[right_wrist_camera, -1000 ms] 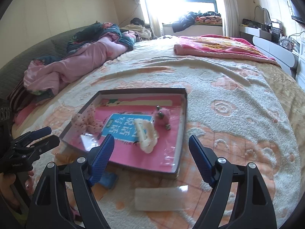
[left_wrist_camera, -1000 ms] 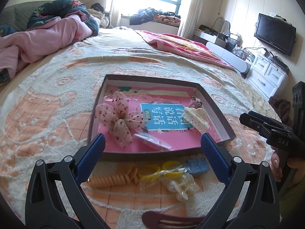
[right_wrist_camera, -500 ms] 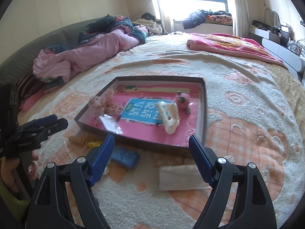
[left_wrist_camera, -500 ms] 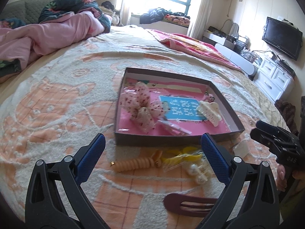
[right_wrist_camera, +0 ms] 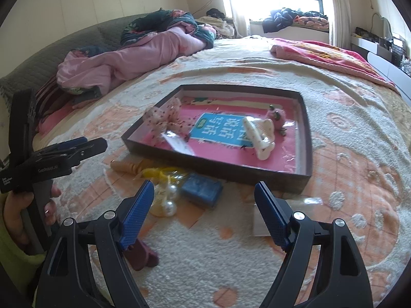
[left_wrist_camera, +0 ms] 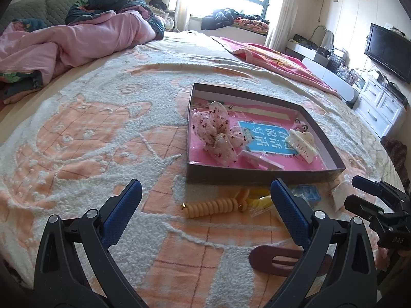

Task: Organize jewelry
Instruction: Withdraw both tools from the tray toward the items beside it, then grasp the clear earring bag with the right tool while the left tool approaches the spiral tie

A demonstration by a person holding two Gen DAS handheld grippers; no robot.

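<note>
Tray [left_wrist_camera: 262,173] on the bedspread [left_wrist_camera: 77,133], dark-walled, pink-lined, already holding a dotted pink bow [left_wrist_camera: 218,133], a cream claw clip [left_wrist_camera: 301,143], a small wrapped clip [left_wrist_camera: 262,161] and a little pink fuzzy piece [right_wrist_camera: 276,115] near the far right corner. Loose pieces still outside, just before the near wall: peach spiral hair tie [left_wrist_camera: 214,206], yellow bands in a clear bag [left_wrist_camera: 258,200], pearl clip [right_wrist_camera: 165,199], blue packet [right_wrist_camera: 201,188], clear flat sleeve [right_wrist_camera: 285,214], maroon snap clip [left_wrist_camera: 280,259]. Compared with a second ago, tray now further right and smaller in the left view, loose pile fully in sight in the right view: both hands swung sideways and slightly down toward the unsorted pile, nothing on the bed shifted. Left gripper [left_wrist_camera: 205,213] jaws spread wide, empty, spiral tie lying between the fingers' line of sight. Right gripper [right_wrist_camera: 204,211] likewise wide and empty, blue packet just ahead. Probably a fresh pick being lined up; roughly half the sorting left.
</note>
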